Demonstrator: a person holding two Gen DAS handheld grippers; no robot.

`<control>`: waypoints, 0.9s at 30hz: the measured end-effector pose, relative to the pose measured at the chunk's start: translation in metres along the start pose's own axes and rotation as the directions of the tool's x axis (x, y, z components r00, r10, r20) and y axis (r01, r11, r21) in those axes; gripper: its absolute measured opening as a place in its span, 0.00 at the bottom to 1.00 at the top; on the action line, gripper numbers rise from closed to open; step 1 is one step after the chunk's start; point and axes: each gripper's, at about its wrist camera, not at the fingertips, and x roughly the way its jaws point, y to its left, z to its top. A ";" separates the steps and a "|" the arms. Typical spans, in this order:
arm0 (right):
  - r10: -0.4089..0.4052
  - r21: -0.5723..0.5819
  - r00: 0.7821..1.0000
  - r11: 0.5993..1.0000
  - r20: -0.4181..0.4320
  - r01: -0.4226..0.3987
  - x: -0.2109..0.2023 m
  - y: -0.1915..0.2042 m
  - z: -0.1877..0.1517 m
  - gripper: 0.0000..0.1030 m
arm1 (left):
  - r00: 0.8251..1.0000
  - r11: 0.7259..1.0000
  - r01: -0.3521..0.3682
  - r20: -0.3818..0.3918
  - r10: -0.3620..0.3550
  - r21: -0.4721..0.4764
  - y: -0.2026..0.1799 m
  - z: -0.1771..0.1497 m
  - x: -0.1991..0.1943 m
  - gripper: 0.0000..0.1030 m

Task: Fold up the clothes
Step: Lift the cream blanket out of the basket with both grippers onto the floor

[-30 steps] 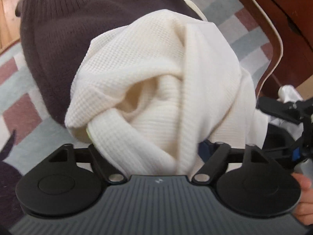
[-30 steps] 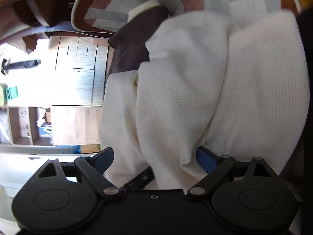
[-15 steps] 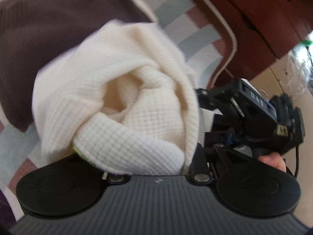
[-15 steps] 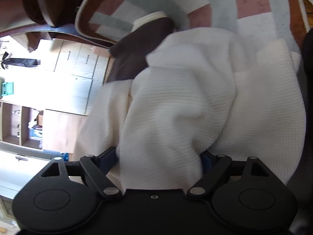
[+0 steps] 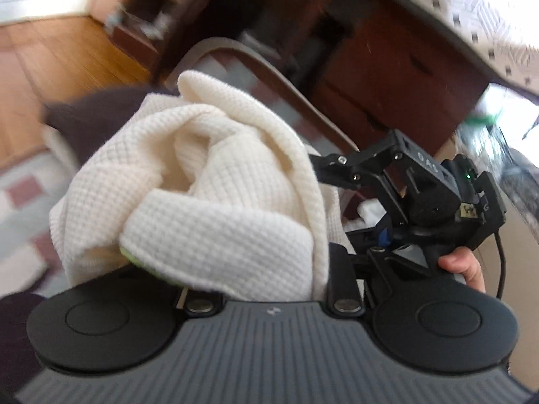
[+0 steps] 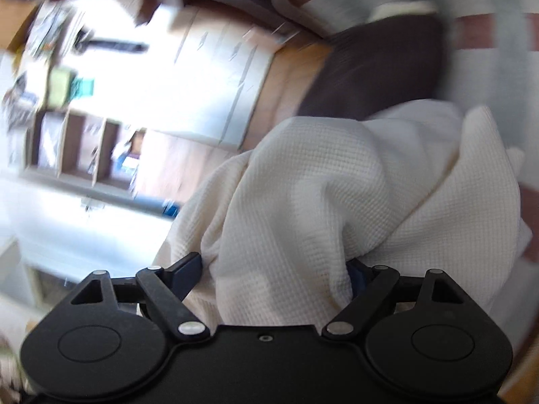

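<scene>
Listener: What is shown, and where is the clothing?

Describer: Two views are given, one from each hand-held tool, and both are filled by a cream waffle-knit garment [image 5: 215, 181]. It is bunched into thick folds and held up off the rug [image 5: 20, 181], gathered between the two tools. Farther off and to the left, a dark brown garment [image 5: 94, 118] is seen lying on the rug, partly hidden behind the cream one.

Listener: How are the jaws set?

Describer: The jaws of the left gripper [image 5: 232, 262] have just been closing and are now clenched on a rolled edge of the cream garment. The fingers are mostly buried in cloth, and only a sliver of green pad is seen at the left. The jaws of the right gripper [image 6: 276, 269] have just been drawn in a little and stand wide, with a fat bunch of the same garment pressed between the two blue pads.

Listener: Is anything else seen?

Describer: In the left view, the right tool is seen just to the right of the cloth, gripped by the right hand [image 5: 465, 266], of which only fingertips are shown. Wooden floor [image 5: 67, 50] is seen at the far left and dark wooden furniture [image 5: 387, 77] at the far side. Most of the background is blurred.
</scene>
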 end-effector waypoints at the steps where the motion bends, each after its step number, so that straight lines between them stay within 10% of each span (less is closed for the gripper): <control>1: 0.013 -0.018 0.999 1.000 -0.031 -0.014 0.015 0.013 -0.002 0.86 | 0.999 1.000 -0.021 0.028 0.022 -0.018 0.010 0.001 -0.017 0.20; 6: 0.042 -0.131 0.977 0.989 -0.208 -0.071 0.097 0.089 -0.025 0.86 | 0.973 0.986 -0.133 0.174 0.149 -0.103 0.056 0.006 -0.104 0.20; 11: 0.054 -0.247 0.929 0.957 -0.366 -0.153 0.168 0.175 -0.064 0.86 | 0.909 0.949 -0.244 0.294 0.296 -0.201 0.085 0.003 -0.193 0.20; 16: 0.090 -0.303 0.863 0.914 -0.497 -0.269 0.212 0.232 -0.110 0.87 | 0.839 0.886 -0.373 0.307 0.449 -0.276 0.098 0.000 -0.253 0.22; 18: 0.060 -0.397 0.858 0.868 -0.510 -0.297 0.234 0.244 -0.127 0.88 | 0.809 0.829 -0.420 0.262 0.526 -0.369 0.126 -0.002 -0.261 0.41; 20: -0.121 -0.558 0.929 0.823 -0.351 -0.103 0.261 0.237 -0.143 0.88 | 0.771 0.749 -0.495 0.175 0.612 -0.440 0.172 -0.008 -0.251 0.56; 22: -0.313 -0.659 0.940 0.737 -0.137 0.150 0.288 0.226 -0.159 0.86 | 0.720 0.654 -0.597 0.050 0.692 -0.465 0.229 -0.020 -0.231 0.54; 27: -0.361 -0.718 0.908 0.688 -0.214 0.104 0.297 0.197 -0.186 0.85 | 0.793 0.601 -0.495 -0.044 0.608 -0.628 0.333 -0.088 -0.203 0.52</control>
